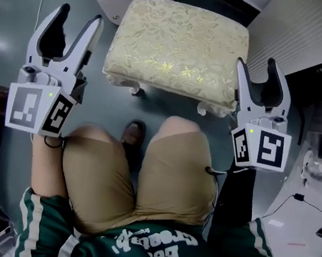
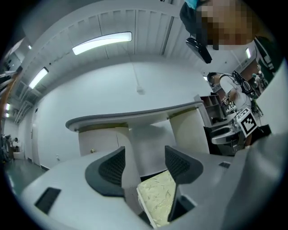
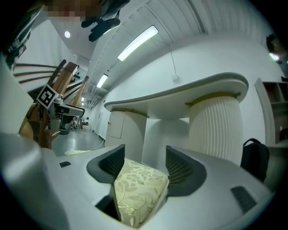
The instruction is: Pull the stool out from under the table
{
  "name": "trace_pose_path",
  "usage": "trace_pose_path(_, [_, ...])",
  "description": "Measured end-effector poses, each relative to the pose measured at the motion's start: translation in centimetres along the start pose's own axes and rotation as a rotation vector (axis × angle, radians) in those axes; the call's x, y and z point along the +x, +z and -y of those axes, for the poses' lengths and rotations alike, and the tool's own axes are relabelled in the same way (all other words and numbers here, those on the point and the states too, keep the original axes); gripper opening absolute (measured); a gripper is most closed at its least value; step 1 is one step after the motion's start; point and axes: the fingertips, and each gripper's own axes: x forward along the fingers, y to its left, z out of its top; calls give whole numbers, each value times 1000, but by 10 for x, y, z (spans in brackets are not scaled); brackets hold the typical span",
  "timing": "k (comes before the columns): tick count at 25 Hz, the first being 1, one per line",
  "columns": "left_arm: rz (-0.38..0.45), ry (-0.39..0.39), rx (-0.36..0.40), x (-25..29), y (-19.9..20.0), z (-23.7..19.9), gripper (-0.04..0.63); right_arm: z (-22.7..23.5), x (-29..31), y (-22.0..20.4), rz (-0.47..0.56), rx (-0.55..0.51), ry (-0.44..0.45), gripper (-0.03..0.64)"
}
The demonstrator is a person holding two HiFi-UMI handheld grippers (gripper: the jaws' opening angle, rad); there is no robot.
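Observation:
The stool [image 1: 180, 43], with a cream and gold floral cushion and white carved legs, stands on the grey floor just in front of the white table [image 3: 180, 96]. My left gripper [image 1: 80, 16] hovers open beside the stool's left edge, apart from it. My right gripper [image 1: 257, 64] is open at the stool's right edge, its inner finger level with the cushion's side. In the left gripper view a cushion corner [image 2: 157, 197] shows low between the open jaws. In the right gripper view the cushion corner [image 3: 137, 191] lies between the spread pads, which do not press on it.
The table's ribbed white pedestals [image 1: 297, 31] flank the stool at the back. The person's knees in tan shorts [image 1: 142, 170] and a dark shoe [image 1: 133, 134] are close in front of it. A black bag [image 3: 254, 157] stands at the right; cables [image 1: 312, 203] lie on the floor.

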Motion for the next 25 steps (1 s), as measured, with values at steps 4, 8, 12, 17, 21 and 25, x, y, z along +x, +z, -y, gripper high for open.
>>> trace_pose_path(4, [-56,10,-15,-3,-25,1,299,5,6,12,26,7,-26,299])
trace_pose_path(8, [-64,1,-26,-6,-28,2,276,-3,4,14,22,-25,-7,257])
trace_pose_path(12, [-47,37,-41,-11,-30,-6,141,-3,-1,13,29,-7,-9,111])
trace_pose_path(17, [-22,99,-22,-14,-29,-15,14,-12,-1,11,35,9,34,6])
trace_pose_path(21, [-37,108,-21,-15,-34,-15,14,-11,-3,12,51,11,28,6])
trace_pose_path(25, [-44,107,-29,-17,-35,-17,14,-9,-4,13,61,-22,7,6])
